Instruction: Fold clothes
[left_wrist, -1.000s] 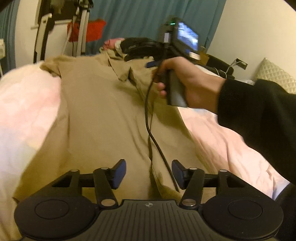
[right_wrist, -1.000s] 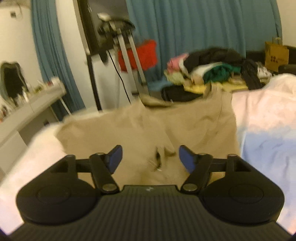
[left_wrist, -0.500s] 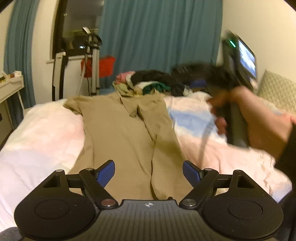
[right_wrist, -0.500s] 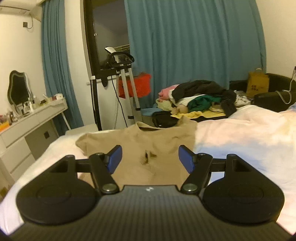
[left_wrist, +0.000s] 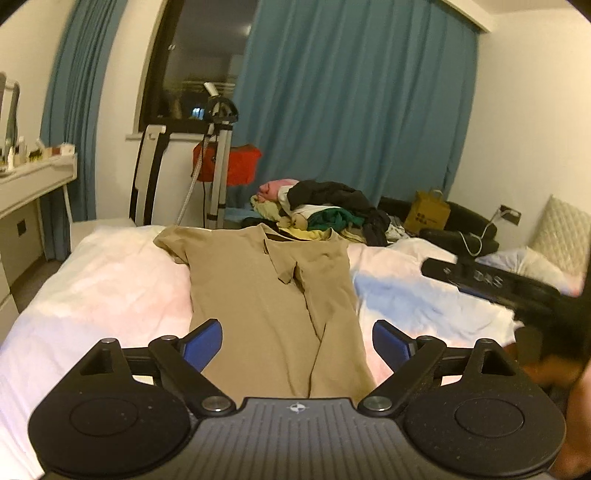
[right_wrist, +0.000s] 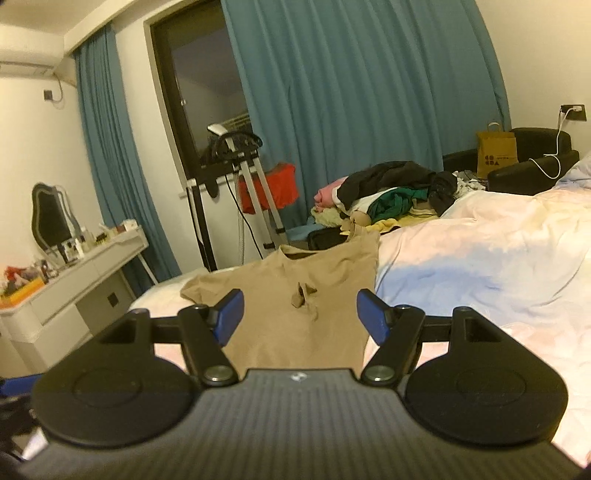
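Note:
A tan collared shirt (left_wrist: 266, 295) lies flat on the pale bedspread (left_wrist: 110, 280), its right side folded over the middle and its left sleeve spread out. My left gripper (left_wrist: 295, 341) hangs above the shirt's near hem, its jaws opening, with nothing between the blue pads. The same tan shirt (right_wrist: 306, 314) shows in the right wrist view, and my right gripper (right_wrist: 301, 314) is held above its near part, open and empty. The right hand's device (left_wrist: 491, 284) shows blurred at the right edge of the left wrist view.
A heap of mixed clothes (left_wrist: 325, 214) sits beyond the bed's far edge. A metal stand (left_wrist: 218, 162) with a red bag stands by the blue curtain (left_wrist: 354, 103). A white dresser (right_wrist: 74, 273) is at the left. A paper bag (right_wrist: 496, 153) and black armchair (right_wrist: 532, 162) are at the right.
Both grippers have pulled back and risen from the shirt, so more of the room shows. The left jaws have widened. The right hand has swung from over the shirt to the right edge.

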